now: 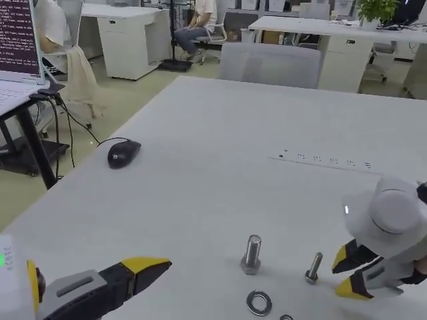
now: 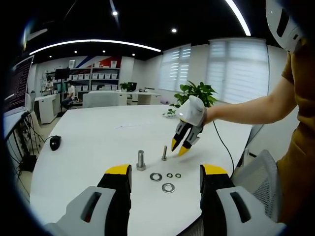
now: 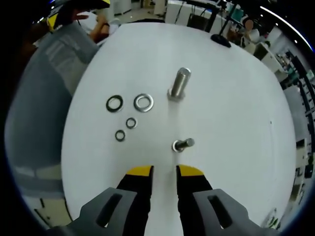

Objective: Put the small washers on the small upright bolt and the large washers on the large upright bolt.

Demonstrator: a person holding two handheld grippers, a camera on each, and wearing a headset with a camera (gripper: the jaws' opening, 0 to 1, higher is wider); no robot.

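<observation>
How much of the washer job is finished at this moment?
Done: nothing; both the large bolt and small bolt are bare. In hand: nothing; the right gripper hovers open near the small bolt, the left gripper is open. Left: two large washers and two small washers lie on the table.

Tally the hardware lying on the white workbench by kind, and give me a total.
Large washers: 2
Small washers: 2
Large upright bolt: 1
Small upright bolt: 1
Total: 6
</observation>
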